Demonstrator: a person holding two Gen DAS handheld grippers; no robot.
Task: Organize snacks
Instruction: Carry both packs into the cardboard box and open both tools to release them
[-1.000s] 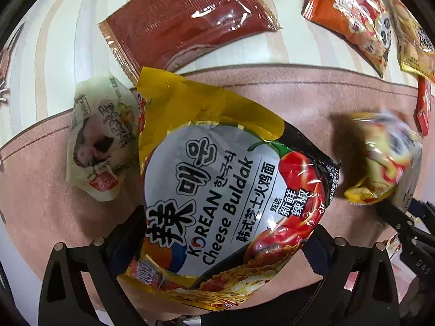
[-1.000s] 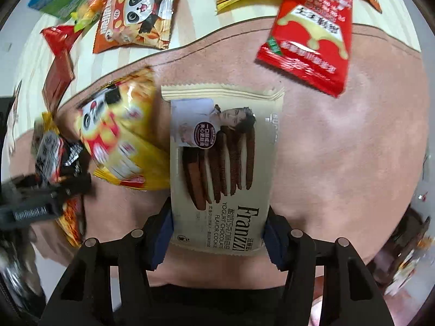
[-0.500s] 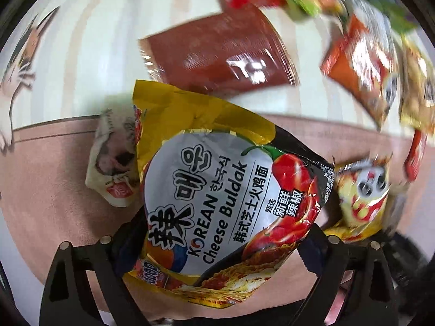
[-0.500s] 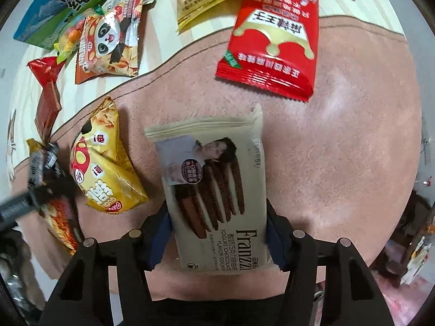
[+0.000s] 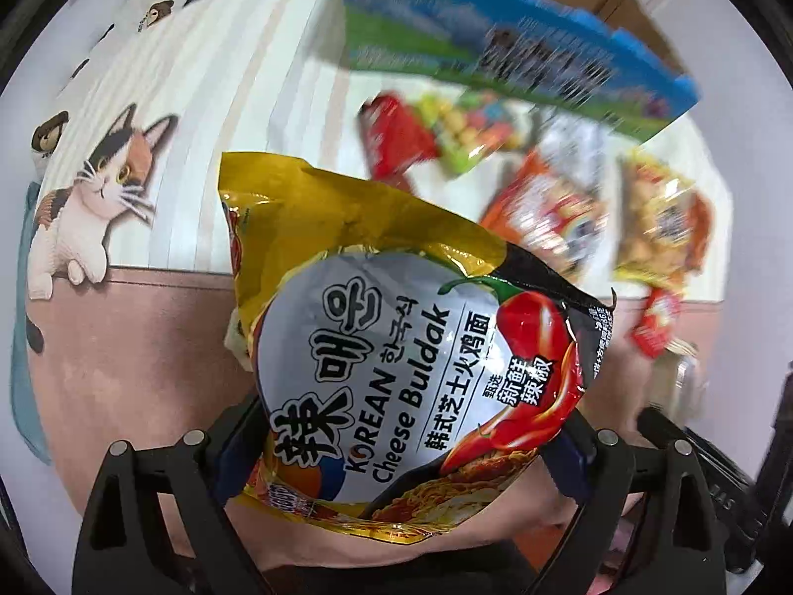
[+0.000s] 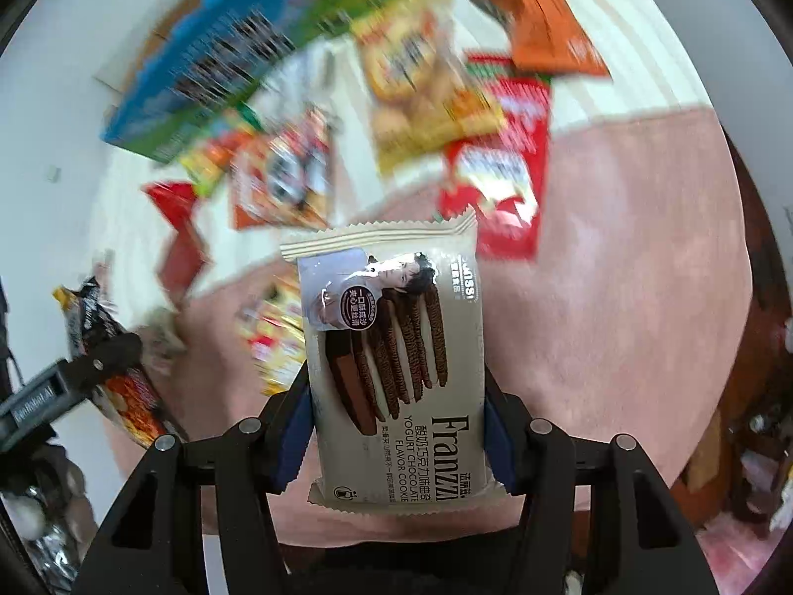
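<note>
Snacks: one noodle pack [image 5: 396, 372] clenched in left hand-held gripper [image 5: 396, 451], one cookie pack [image 6: 396, 377] in right hand-held gripper [image 6: 396, 426].

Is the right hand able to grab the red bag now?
Probably not yet. The right tongs are already shut on the Franzzi cookie pack, which also hangs in front of the red bag.

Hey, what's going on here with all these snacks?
A person is sorting snacks with two handheld grippers. The left gripper is clamped on a yellow and silver Korean Cheese Buldak noodle packet; the right gripper on a beige Franzzi chocolate cookie packet. Both packets hang above the pink mat, with other snacks and a blue carton beyond.
</note>
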